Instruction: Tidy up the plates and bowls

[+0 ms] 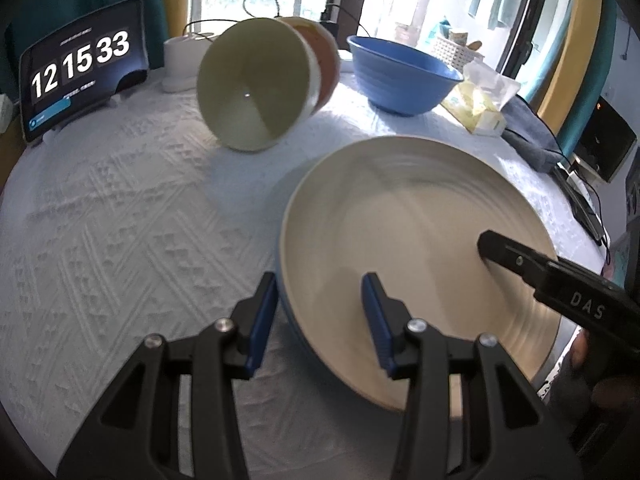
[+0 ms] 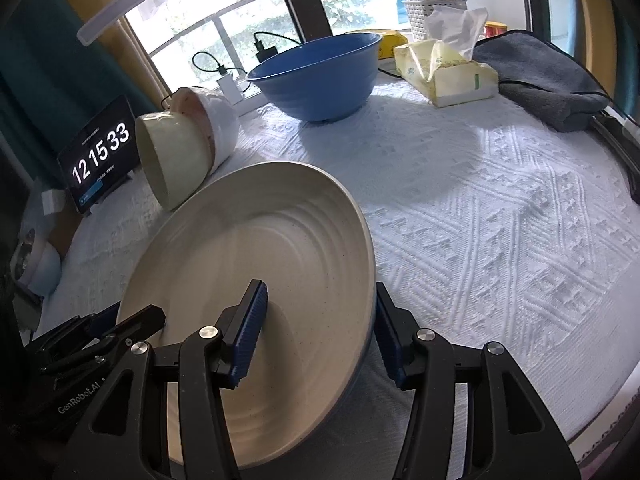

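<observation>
A wide plate (image 1: 400, 220) (image 2: 260, 240), cream inside and blue outside, is held tilted over the white tablecloth by both grippers. My left gripper (image 1: 320, 312) is shut on its near-left rim, one pad outside and one inside. My right gripper (image 2: 320, 332) is shut on the opposite rim in the same way. A cream bowl (image 1: 252, 92) (image 2: 172, 160) nested in an orange bowl (image 1: 324, 64) lies on its side behind the plate. A blue bowl (image 1: 400, 76) (image 2: 316, 76) stands upright farther back.
A tablet clock (image 1: 80, 68) (image 2: 100, 156) stands at the table's far left. A tissue pack (image 2: 444, 68) and a grey cloth (image 2: 540, 76) lie at the far right. A white charger and cables (image 2: 228, 80) sit by the window. Bare tablecloth (image 2: 500, 220) spreads to the right.
</observation>
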Available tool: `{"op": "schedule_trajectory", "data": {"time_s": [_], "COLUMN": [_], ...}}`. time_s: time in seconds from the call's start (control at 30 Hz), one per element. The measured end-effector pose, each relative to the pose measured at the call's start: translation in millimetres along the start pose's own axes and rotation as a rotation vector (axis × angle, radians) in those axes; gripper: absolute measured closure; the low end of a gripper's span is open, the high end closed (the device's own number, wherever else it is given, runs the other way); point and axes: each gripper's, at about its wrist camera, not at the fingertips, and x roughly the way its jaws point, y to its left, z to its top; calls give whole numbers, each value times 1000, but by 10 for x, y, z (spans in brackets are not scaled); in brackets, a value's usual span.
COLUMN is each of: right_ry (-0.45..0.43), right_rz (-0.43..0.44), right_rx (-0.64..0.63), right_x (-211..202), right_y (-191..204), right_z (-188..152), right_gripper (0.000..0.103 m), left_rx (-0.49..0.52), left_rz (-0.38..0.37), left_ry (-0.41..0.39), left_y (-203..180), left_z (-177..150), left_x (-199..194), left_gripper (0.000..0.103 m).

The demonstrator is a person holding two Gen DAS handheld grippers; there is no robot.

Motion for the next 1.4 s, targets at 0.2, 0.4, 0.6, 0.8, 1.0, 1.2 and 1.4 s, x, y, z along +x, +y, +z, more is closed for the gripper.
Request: {"op": "schedule_trajectory", "data": {"time_s": [0.2, 0.4, 0.6, 0.8, 1.0, 1.2, 1.4], "right_ry": [11, 17, 19, 25, 36, 55, 71], "right_rz": [-2, -5, 8, 28, 43, 63, 87], "right_rx": [-28, -59, -101, -140, -175, -199, -231], "right_x": [25, 37, 76, 148, 246, 373, 487], "right_y": [198, 432, 667, 895, 1101, 1289, 1534], "right_z": [-30, -74, -119, -117, -89, -56, -14], "right_gripper": [48, 48, 48, 48, 48, 48, 48], "left_rx": [-21, -55, -93, -125, -159, -191, -229], "left_rz": [-5, -9, 9, 24, 42, 58, 78], "left_ry": [-1, -9, -25, -49, -55, -60, -66], "left_y": [187, 407, 634, 861, 1112, 1342, 1603], "left_z": [-55, -105, -134, -136, -135, -151, -159], "left_x": [-74, -157, -242, -332, -350, -384, -412], "left_gripper": [59, 59, 59, 59, 59, 59, 59]}}
